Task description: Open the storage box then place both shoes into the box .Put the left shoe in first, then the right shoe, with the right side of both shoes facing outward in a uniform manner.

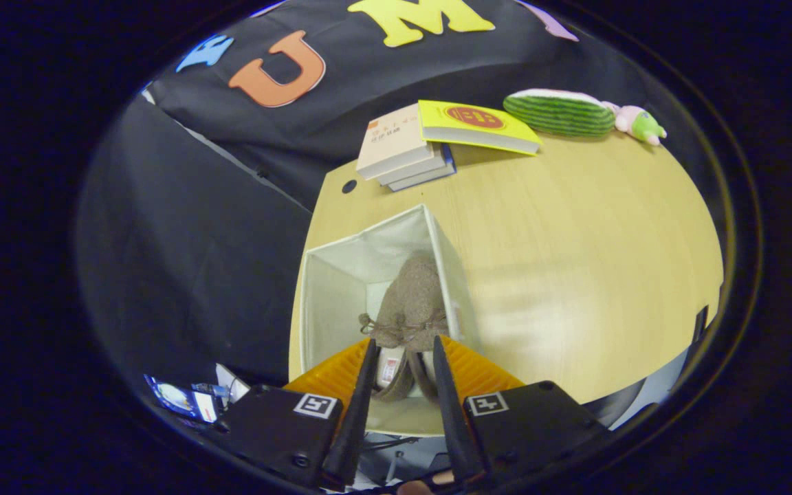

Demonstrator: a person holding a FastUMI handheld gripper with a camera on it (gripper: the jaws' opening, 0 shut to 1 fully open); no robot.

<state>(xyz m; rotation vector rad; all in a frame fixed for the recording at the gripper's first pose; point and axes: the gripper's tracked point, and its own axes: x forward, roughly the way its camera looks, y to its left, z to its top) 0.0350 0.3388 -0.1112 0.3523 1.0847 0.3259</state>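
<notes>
Tongs point(403, 350) narrow on shoe point(411, 302) heel

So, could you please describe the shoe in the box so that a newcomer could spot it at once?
On the wooden table, find the open white fabric storage box in front of the stacked books. The shoe lies inside it, between the gripper fingers: brown, felt-like, with a tied bow, the only footwear there.

One storage box point(375, 275), holding one brown shoe point(411, 302); one gripper point(403, 354) with two fingers, closed on the shoe's heel; four stacked books point(430, 141); one watermelon-slice plush point(559, 112); one small pink-green plush toy point(639, 124); one wooden table point(575, 261).
</notes>
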